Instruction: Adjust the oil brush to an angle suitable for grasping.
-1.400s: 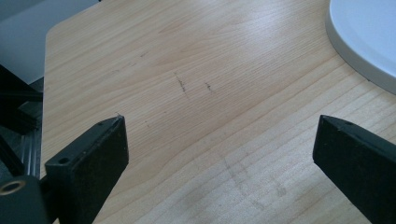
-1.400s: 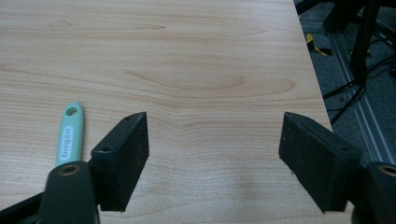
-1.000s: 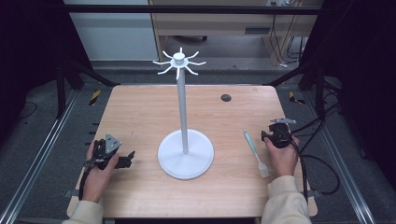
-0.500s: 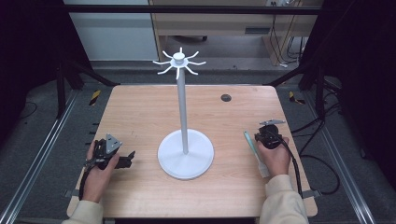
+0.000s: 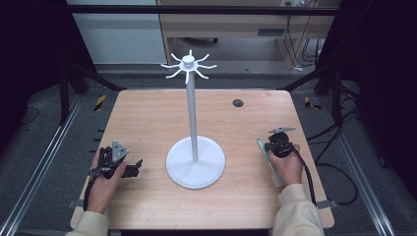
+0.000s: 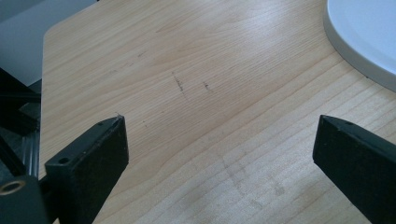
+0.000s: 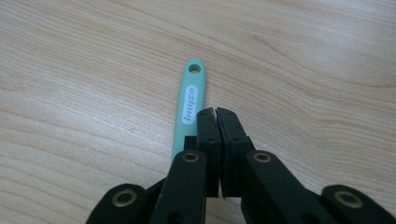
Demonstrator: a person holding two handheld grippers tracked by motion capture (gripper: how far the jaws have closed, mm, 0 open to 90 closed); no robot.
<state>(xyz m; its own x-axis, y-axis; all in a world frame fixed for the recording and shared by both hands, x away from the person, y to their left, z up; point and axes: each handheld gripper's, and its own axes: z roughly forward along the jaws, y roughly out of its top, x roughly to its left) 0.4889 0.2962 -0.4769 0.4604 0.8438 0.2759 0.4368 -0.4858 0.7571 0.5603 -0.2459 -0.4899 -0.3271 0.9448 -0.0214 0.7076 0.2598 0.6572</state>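
I see no bins or trays on the table (image 5: 147, 118); the one big thing on it is a white stand (image 5: 195, 162), a round base in the middle with a thin upright pole topped by a ring of short hooks, all bare.

My right gripper (image 7: 216, 112) has its jaws pressed flat together with nothing between them. In the right gripper view a mint-green handle (image 7: 189, 107) lies flat on the wood just to the left of the closed jaws, alongside them; its rounded end with a small hole points away from me, past the jaw tips, and a white label with lettering runs along it. Whether the jaw side touches it I cannot tell. From the high view the same handle (image 5: 261, 146) lies near the right edge of the table, right of the stand's base, with my right gripper (image 5: 278, 145) and right hand (image 5: 287, 164) over its near part.

My left gripper (image 5: 123, 167) sits at the near left of the table, held in my left hand (image 5: 103, 184). In the left gripper view its jaws are spread wide with only bare wood between them, and the rim of the stand's base (image 6: 369, 42) curves in at the upper right.

The tabletop is light wood with faint scuffs. Dark floor, metal rails and loose cables surround it, with a pale cabinet at the far side.
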